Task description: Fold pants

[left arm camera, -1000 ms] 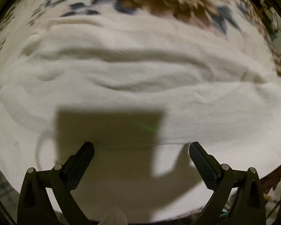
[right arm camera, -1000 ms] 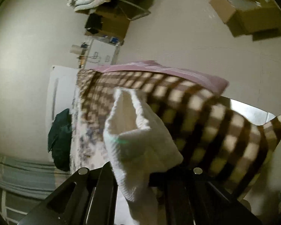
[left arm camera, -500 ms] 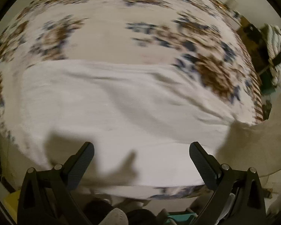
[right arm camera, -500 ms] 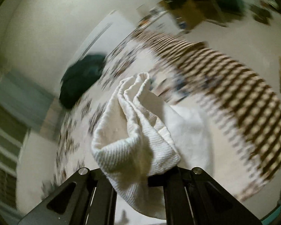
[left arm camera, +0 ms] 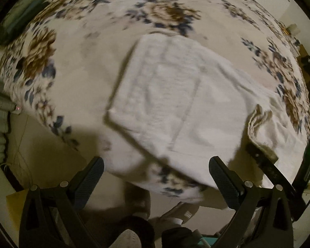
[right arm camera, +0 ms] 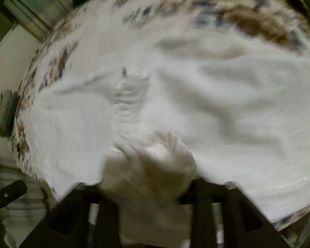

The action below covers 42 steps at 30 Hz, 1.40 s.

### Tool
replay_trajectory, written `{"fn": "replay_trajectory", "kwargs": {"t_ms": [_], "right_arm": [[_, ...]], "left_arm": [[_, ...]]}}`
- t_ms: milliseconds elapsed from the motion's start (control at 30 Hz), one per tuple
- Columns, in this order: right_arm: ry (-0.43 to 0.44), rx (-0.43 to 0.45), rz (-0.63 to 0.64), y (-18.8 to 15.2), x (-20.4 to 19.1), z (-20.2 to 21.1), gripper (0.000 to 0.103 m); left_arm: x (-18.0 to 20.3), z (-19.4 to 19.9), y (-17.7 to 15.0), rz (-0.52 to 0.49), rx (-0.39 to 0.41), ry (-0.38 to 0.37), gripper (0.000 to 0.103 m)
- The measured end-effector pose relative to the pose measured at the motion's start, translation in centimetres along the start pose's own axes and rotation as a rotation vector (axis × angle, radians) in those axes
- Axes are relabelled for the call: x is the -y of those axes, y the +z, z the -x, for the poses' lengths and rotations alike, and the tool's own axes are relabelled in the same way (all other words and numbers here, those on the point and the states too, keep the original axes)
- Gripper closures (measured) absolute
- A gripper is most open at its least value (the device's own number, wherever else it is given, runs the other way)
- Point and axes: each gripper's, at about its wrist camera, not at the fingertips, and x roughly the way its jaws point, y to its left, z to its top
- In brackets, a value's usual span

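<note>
Floral bedspread (left arm camera: pixel 88 66) covers a bed. Nearest, the left gripper (left arm camera: pixel 156 175) hangs with jaws apart, empty. White pants (left arm camera: pixel 175 103) lie folded at the bed's near edge; the right gripper (right arm camera: pixel 148 177) is clamped on a bunched end. Soft, light, limp cloth; best held at hems or corners.

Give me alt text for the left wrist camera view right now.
White pants, folded into a rough rectangle, lie on a floral bedspread. The open left gripper hovers near the bed's edge, while the right gripper pinches the fabric at the right.
</note>
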Motion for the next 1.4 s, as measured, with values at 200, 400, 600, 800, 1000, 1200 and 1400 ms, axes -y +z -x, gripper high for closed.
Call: {"fn": "replay_trajectory", "kwargs": {"t_ms": [200,400,600,800,1000,1200,1400], "right_arm": [[0.303,-0.055,-0.145,0.2,0.8,1.9,0.034],[0.138,-0.023,-0.256,1.3,7.0,4.3,0.034],[0.046,-0.062,-0.252,0.6,9.5,3.4,0.034],[0.037,-0.079,-0.269,1.4,10.1,4.5,0.034],[0.029,-0.113,-0.25,1.8,7.8,4.1,0.034],[0.027,-0.126,-0.184,1.3,6.2,3.7,0.034],[0.007,-0.148,-0.134,1.0,4.8,3.4,0.034]], "left_arm": [[-1.3,-0.3,0.2,0.02,0.008,0.027,0.0],[-5.5,-2.5,0.8,0.233,0.021,-0.004,0.0],[-8.8,-7.7,0.9,0.508,0.056,-0.22,0.0],[-7.1,-5.4,1.7,0.472,0.183,-0.154,0.041],[-6.7,-0.9,1.5,0.444,0.333,-0.135,0.092],[-5.7,0.5,4.7,0.354,0.414,-0.177,0.094],[-9.5,-5.7,4.7,0.427,0.231,-0.175,0.089]]}}
